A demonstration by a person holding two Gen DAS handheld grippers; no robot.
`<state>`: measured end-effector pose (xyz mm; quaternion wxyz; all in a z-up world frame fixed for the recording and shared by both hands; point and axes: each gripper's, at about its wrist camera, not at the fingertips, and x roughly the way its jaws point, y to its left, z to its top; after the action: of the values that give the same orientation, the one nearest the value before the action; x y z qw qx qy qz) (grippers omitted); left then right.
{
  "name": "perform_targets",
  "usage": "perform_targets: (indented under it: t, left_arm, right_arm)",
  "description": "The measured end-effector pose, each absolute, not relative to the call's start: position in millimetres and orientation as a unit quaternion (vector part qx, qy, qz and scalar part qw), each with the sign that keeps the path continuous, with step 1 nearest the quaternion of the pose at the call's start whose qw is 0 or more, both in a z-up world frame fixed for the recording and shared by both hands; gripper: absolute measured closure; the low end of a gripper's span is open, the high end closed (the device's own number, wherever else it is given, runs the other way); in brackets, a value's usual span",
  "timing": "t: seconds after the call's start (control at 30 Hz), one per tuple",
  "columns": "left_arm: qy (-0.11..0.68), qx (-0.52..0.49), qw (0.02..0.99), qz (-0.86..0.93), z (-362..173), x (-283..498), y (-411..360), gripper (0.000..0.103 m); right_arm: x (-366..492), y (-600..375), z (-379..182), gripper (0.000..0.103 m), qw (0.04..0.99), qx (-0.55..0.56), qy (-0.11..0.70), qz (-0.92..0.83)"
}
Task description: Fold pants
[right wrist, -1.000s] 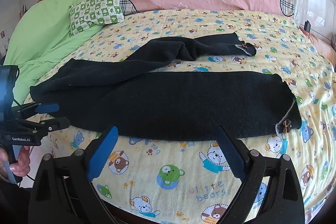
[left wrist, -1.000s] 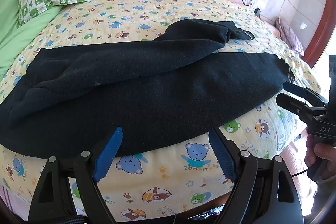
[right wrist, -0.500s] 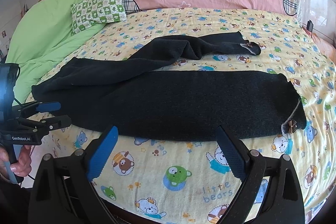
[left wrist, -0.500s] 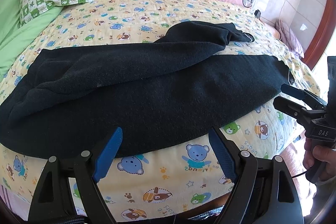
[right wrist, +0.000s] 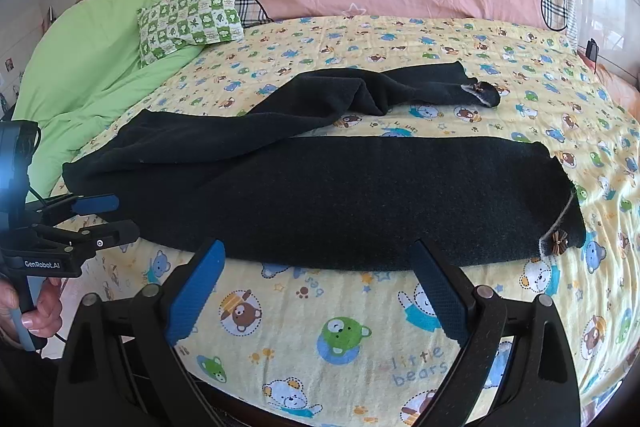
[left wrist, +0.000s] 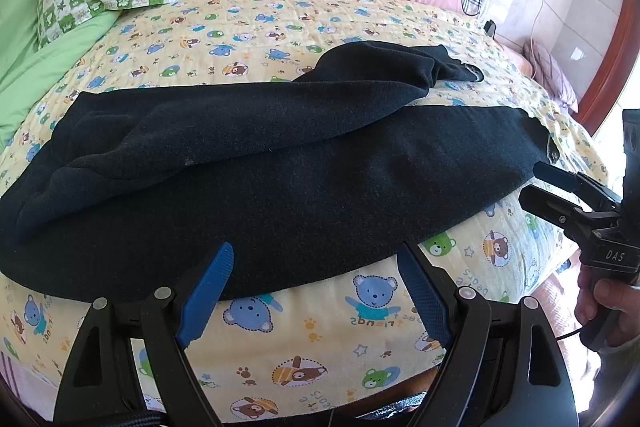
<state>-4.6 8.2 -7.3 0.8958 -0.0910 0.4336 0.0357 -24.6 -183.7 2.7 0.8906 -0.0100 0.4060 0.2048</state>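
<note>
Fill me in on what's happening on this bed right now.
A person is holding a gripper in each hand over a bed with a teddy-bear sheet, getting ready to fold a pair of black pants. The pants lie spread flat across the bed, one leg straight along the near edge, the other angled away and rumpled. The left gripper and the right gripper both hang open just short of the near edge of the fabric, gripping nothing. No fold has been made yet.
</note>
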Motion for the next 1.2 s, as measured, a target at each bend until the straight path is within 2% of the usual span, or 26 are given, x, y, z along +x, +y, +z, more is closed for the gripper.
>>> perform_targets:
  t: [1.2]
  left_arm:
    - [0.434,-0.098,0.895,0.024,-6.1,-0.7,10.3,0.018]
  right_arm:
    - [-23.4,-180.7,4.2,0.009,0.89,-0.01,0.406,0.205]
